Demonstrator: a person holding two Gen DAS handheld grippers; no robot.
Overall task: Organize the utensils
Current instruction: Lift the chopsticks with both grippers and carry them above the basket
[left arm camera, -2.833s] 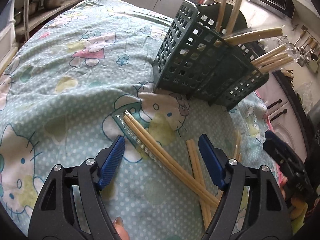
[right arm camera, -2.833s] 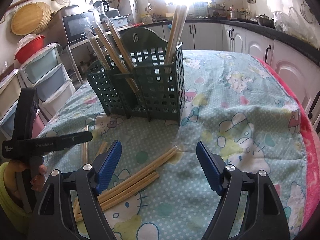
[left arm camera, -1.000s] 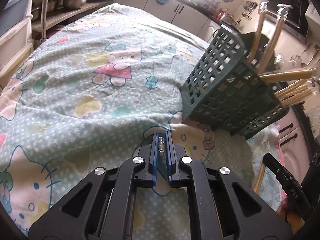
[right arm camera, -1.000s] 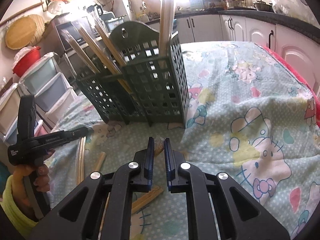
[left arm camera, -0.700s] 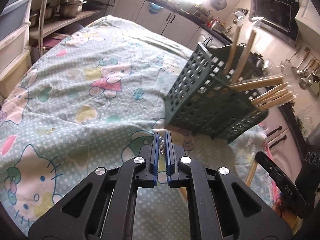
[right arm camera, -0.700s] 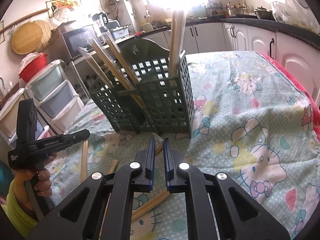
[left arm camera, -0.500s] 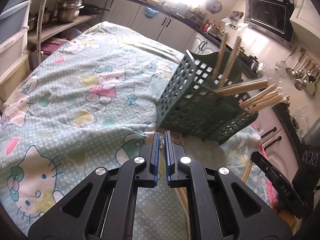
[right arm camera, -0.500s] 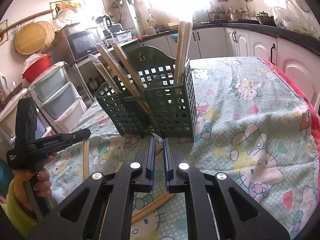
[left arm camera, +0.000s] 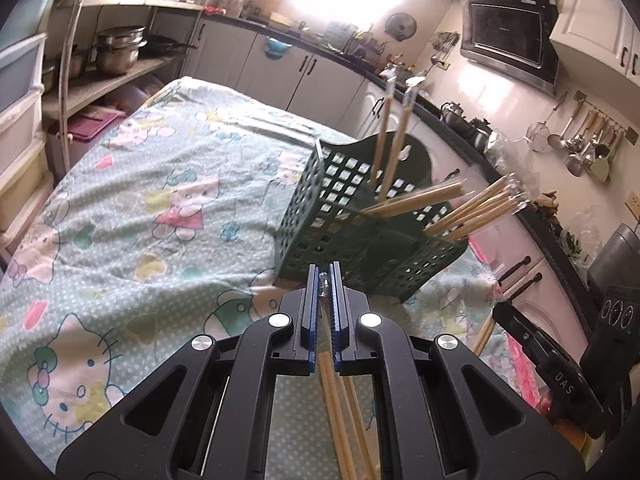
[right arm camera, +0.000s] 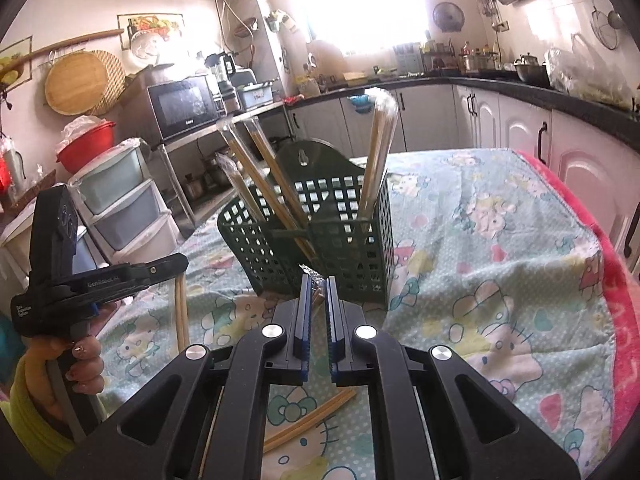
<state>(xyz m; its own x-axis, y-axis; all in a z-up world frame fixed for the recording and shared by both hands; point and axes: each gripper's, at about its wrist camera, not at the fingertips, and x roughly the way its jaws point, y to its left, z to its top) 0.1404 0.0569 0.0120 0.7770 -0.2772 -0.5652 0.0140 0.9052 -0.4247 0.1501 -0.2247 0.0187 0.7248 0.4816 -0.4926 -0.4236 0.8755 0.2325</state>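
Observation:
A dark green lattice utensil basket [left arm camera: 352, 216] [right arm camera: 344, 224] stands on the table and holds several wrapped pairs of wooden chopsticks. My left gripper [left arm camera: 324, 280] is shut on a wrapped chopstick pair [left arm camera: 340, 420] and holds it above the cloth, just in front of the basket. My right gripper [right arm camera: 316, 284] is shut on another wrapped chopstick pair [right arm camera: 314, 274], its tip showing between the blue pads, close to the basket's front. The left gripper [right arm camera: 96, 280] also shows at the left of the right wrist view with its chopsticks [right arm camera: 181, 308] hanging down.
A Hello Kitty tablecloth [left arm camera: 140, 220] covers the table. More chopsticks [right arm camera: 308, 420] lie on the cloth below my right gripper. Cabinets, drawers [right arm camera: 120, 200] and a microwave [right arm camera: 180, 104] surround the table. A pink edge [right arm camera: 616, 280] runs along the right side.
Both grippers closed on chopstick pairs that lay on the cloth and have lifted them. Both have risen and now sit higher in front of the basket.

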